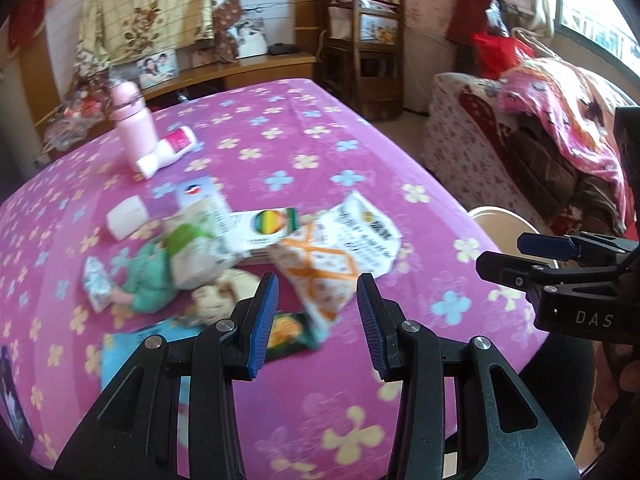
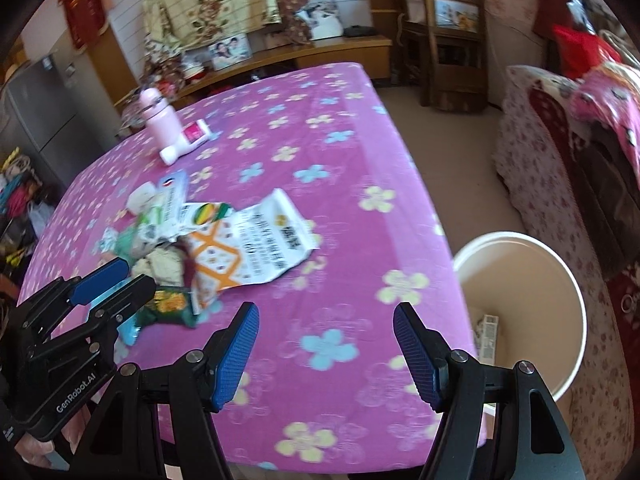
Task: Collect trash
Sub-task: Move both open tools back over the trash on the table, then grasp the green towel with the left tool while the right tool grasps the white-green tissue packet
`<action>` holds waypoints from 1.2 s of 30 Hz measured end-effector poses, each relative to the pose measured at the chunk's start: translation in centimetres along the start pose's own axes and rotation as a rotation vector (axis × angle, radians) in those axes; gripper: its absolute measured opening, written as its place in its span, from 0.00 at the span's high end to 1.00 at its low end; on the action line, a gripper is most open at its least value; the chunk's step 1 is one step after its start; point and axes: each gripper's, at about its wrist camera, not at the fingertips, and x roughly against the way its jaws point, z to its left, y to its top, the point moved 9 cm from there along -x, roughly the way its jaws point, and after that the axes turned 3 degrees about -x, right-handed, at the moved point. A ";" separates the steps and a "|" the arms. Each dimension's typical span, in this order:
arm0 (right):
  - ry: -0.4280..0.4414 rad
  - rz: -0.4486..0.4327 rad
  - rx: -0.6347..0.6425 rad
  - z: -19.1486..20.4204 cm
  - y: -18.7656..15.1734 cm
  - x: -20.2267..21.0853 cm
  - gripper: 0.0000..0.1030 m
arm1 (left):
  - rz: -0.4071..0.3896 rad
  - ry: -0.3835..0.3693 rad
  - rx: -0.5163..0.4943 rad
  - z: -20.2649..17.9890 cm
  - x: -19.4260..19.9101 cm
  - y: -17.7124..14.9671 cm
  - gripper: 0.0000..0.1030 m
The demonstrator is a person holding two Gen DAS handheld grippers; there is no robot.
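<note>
A heap of trash lies on the pink flowered tablecloth: a white-and-orange wrapper, a white printed packet, a carton with a rainbow disc, a green wrapper, crumpled tissue and a yellow-green snack bag. My left gripper hovers open over the heap's near edge, nothing between its fingers. My right gripper stands open and empty above bare cloth. A white bucket sits on the floor off the table's right side, with some trash inside.
A pink flask stands at the far left of the table, a white-and-pink bottle lying beside it and a small white box nearer. A blanket-draped sofa lines the right. A wooden shelf stands behind.
</note>
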 end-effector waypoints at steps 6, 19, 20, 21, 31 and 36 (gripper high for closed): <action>0.029 0.010 0.069 3.7 -0.2 -0.4 0.35 | 0.004 0.034 0.049 3.8 0.9 -1.6 0.62; 0.112 0.056 0.185 11.0 -0.6 -2.4 0.19 | 0.054 0.091 0.164 13.7 2.5 -6.0 0.62; 0.114 0.064 0.200 11.7 -0.7 -2.7 0.15 | 0.057 0.095 0.173 14.3 2.5 -6.3 0.62; 0.114 0.061 0.214 12.2 -0.9 -2.8 0.15 | 0.059 0.105 0.186 15.3 2.6 -6.6 0.62; 0.134 0.073 0.316 16.2 -0.2 -6.0 0.15 | 0.084 0.105 0.275 20.3 1.8 -7.4 0.62; 0.165 0.055 0.266 17.0 2.3 -7.0 0.21 | 0.094 0.030 0.249 19.1 -0.2 -5.5 0.62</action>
